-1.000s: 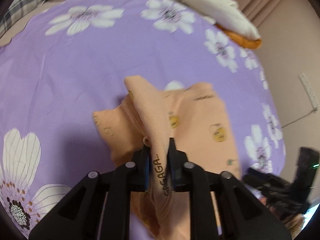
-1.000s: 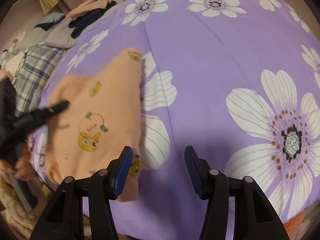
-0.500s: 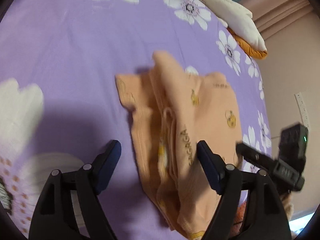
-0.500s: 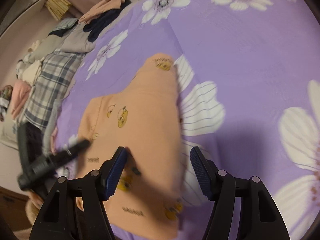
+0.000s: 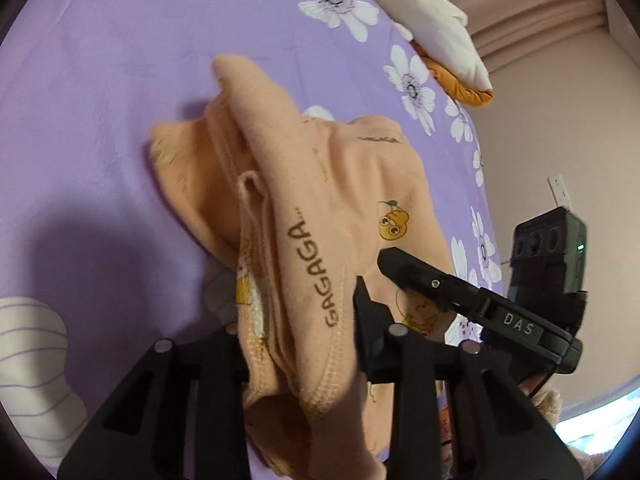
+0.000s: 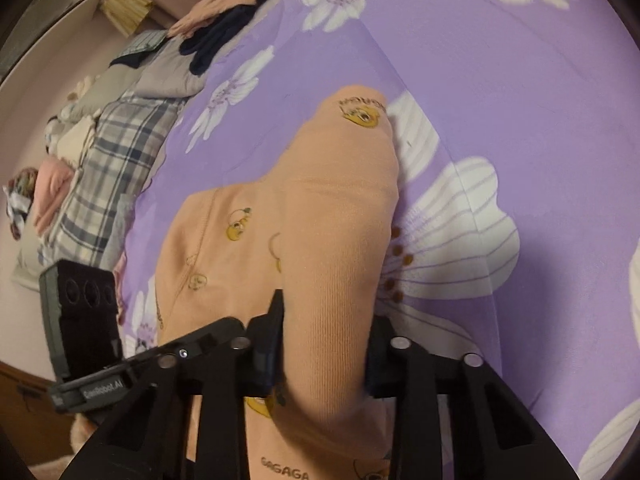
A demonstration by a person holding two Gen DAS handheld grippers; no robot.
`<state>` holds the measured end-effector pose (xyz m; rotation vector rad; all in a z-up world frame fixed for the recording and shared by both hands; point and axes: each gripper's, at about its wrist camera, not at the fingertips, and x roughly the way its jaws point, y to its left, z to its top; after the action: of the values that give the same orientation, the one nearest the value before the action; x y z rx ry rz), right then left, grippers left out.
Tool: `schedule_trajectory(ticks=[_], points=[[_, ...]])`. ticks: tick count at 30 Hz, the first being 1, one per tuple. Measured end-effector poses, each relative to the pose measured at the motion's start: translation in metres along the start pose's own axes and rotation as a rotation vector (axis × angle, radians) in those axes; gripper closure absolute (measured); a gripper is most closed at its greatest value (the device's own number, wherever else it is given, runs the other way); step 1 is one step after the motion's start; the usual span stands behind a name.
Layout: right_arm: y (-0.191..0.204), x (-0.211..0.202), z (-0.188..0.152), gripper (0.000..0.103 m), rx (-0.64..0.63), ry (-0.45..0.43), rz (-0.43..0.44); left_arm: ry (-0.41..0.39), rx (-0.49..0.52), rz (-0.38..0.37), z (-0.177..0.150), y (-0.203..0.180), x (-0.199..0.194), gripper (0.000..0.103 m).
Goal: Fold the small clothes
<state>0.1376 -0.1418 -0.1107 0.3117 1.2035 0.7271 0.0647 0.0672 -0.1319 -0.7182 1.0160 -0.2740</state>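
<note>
- One peach garment (image 5: 340, 184), printed with ducks and "GAGAGA", lies partly folded on the purple flowered bedspread (image 5: 100, 80).
- Left tongs (image 5: 304, 320): jaws closing, bunched hem layers between them; cloth fills the gap, a grip by the look of it.
- Right tongs (image 6: 324, 344): jaws closing on a raised ridge of the same garment; pads press its sides.
- Key relation: garment runs forward and away from both tongs, long axis roughly along each pair's pointing line. Both hold its near edge; far end rests on the bed.
- Neither hand nearer; they sit side by side, right tongs visible just right of the left pair.
- Judgement: next move likely carries the near edge toward the far end.
- Count: one garment in work, two tongs; unsorted clothes pile (image 6: 132, 92) along the bed's far side, number unclear.
</note>
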Motion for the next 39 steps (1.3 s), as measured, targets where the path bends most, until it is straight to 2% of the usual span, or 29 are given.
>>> schedule_trajectory(ticks=[8,11,15,19,24,31,34,38,39], points=[[0.019,-0.05,0.014,0.075,-0.093,-0.129,-0.024,-0.087,0.137,-0.017,0.015,-0.057,-0.023,0.073],[0.011,-0.07,0.024,0.075,-0.091,-0.18,-0.027,-0.097,0.173,-0.041,0.023,-0.074,-0.016,0.073],[-0.007,-0.081,0.032,0.075,-0.081,-0.213,-0.069,-0.08,0.218,-0.018,0.03,-0.097,0.007,0.073],[-0.02,-0.081,0.032,0.075,-0.076,-0.224,-0.126,-0.056,0.289,0.027,0.035,-0.115,0.035,0.073],[-0.05,-0.073,0.036,0.075,-0.019,-0.206,-0.144,0.0,0.259,0.076,0.041,-0.111,0.068,0.073],[-0.078,-0.043,0.034,0.074,0.037,-0.131,-0.193,0.06,0.237,0.144,0.044,-0.099,0.1,0.07],[-0.083,-0.041,0.03,0.071,0.055,-0.129,-0.196,0.068,0.22,0.15,0.043,-0.097,0.1,0.065],[-0.083,-0.045,0.028,0.047,0.068,-0.133,-0.234,0.071,0.202,0.165,0.043,-0.101,0.091,0.063],[-0.082,-0.049,0.027,0.044,0.065,-0.14,-0.261,0.065,0.201,0.173,0.043,-0.104,0.087,0.061]])
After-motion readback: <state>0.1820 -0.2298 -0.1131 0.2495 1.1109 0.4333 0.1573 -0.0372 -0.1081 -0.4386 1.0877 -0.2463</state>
